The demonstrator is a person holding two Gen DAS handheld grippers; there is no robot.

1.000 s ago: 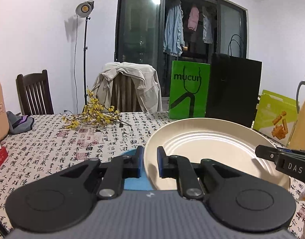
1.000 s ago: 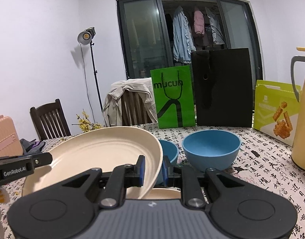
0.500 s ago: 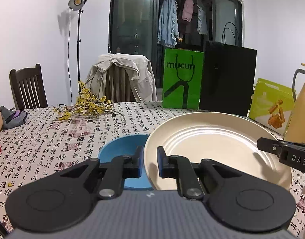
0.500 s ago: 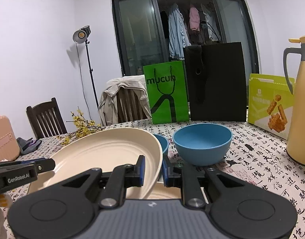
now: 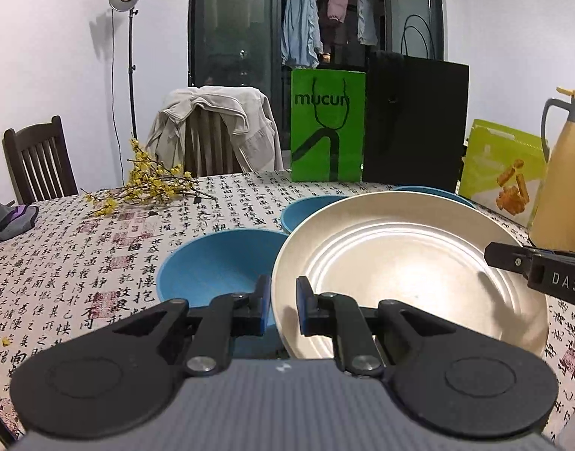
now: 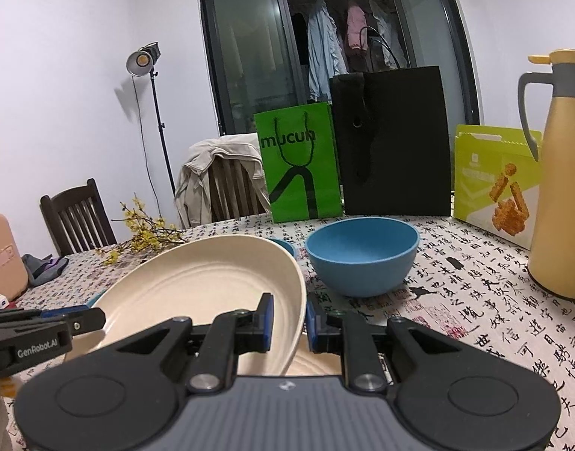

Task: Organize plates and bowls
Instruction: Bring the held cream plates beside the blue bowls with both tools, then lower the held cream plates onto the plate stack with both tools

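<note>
Cream plate (image 5: 411,263) hangs tilted between the two tools: the left hand-held gripper (image 5: 282,308) is clenched on its left rim, blue pads on either side of the edge, and the right hand-held gripper (image 6: 289,319) is clenched on the opposite rim. In the left wrist view the tip of the right tool shows at the plate's far right edge; in the right wrist view the left tool's tip shows at the plate's lower left. A second cream plate (image 6: 313,362) lies flat on the counter (image 6: 475,300) directly under the raised one, only a sliver of it showing. Blue bowls number three: a near bowl (image 5: 216,267) just left of the held plate, a small bowl (image 5: 310,210) behind it, and a large bowl (image 6: 362,259) standing clear of the plate to its right. At the back of the patterned counter stand one green bag (image 6: 298,165), one black bag (image 6: 392,139), one yellow-green box (image 6: 494,176) and one yellow jug (image 6: 562,180).
</note>
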